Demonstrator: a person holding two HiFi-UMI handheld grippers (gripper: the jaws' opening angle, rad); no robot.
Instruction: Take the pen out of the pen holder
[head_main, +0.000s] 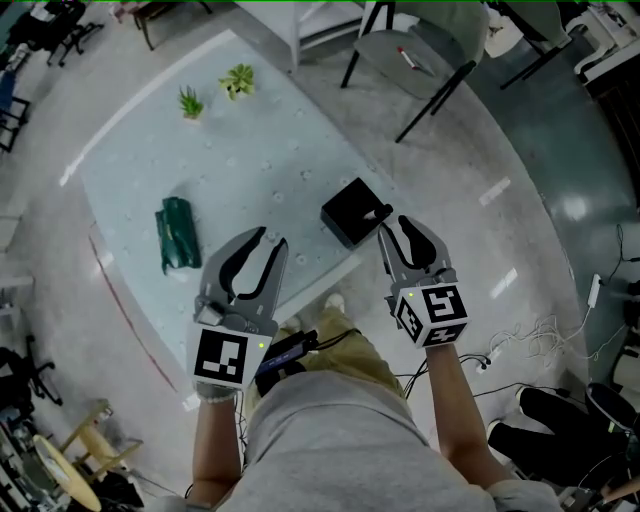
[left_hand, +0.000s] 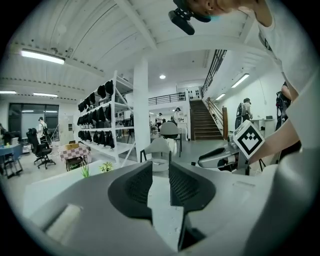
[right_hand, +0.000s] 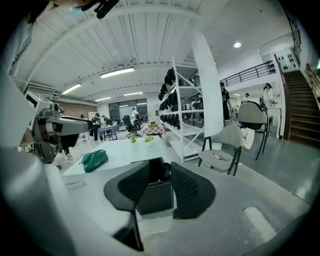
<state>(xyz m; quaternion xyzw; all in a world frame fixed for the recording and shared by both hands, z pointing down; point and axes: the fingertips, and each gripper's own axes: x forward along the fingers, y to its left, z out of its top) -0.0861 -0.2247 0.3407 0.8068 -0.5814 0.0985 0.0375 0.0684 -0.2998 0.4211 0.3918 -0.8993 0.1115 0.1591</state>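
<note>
A black box-shaped pen holder (head_main: 350, 211) stands near the front right edge of the pale table (head_main: 140, 160). A dark pen (head_main: 381, 213) sticks up from its near corner. My right gripper (head_main: 391, 224) is open, with its tips at the holder's near side. In the right gripper view the holder (right_hand: 156, 196) fills the gap between the jaws, and the pen (right_hand: 165, 170) stands just inside the right jaw, not pinched. My left gripper (head_main: 271, 238) hangs open over the table's front edge, left of the holder. Nothing lies between its fingers (left_hand: 143, 182).
A green pouch (head_main: 177, 233) lies at the table's left, and two small potted plants (head_main: 190, 102) (head_main: 238, 80) stand at the far end. A grey chair (head_main: 420, 50) is beyond the table, with shelving (left_hand: 107, 120) behind. Cables trail on the floor at the right.
</note>
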